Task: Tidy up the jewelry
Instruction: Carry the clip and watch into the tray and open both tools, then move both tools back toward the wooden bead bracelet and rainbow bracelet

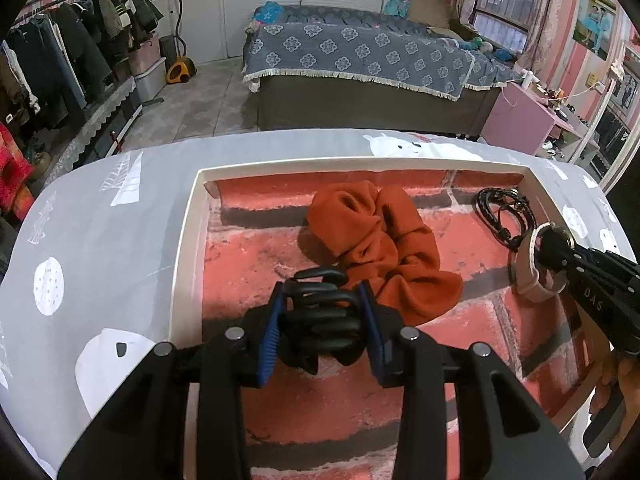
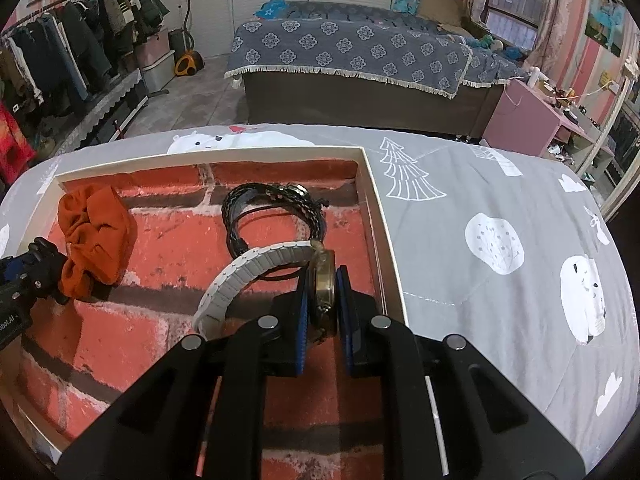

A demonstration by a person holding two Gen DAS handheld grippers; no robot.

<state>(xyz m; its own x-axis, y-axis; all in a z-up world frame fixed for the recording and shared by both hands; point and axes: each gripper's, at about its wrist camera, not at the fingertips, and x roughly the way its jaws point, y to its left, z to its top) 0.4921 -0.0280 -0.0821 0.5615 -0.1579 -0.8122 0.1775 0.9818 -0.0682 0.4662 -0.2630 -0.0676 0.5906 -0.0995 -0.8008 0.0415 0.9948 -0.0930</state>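
A white-rimmed tray (image 1: 188,240) with a red brick-pattern floor lies on the grey table. My left gripper (image 1: 322,308) is shut on a black hair claw clip (image 1: 320,320) just above the tray floor. An orange scrunchie (image 1: 372,240) lies right beyond it. My right gripper (image 2: 323,296) is shut on the brass case of a watch (image 2: 325,284) with a white strap (image 2: 248,276), at the tray's right side. A black braided bracelet (image 2: 272,208) lies beyond the watch. The right gripper (image 1: 560,252) also shows in the left wrist view.
The tray rim (image 2: 380,216) stands close to the right of the watch. A grey patterned tablecloth (image 2: 500,240) covers the table around the tray. A bed (image 1: 360,60) and a clothes rack (image 1: 60,48) stand beyond the table.
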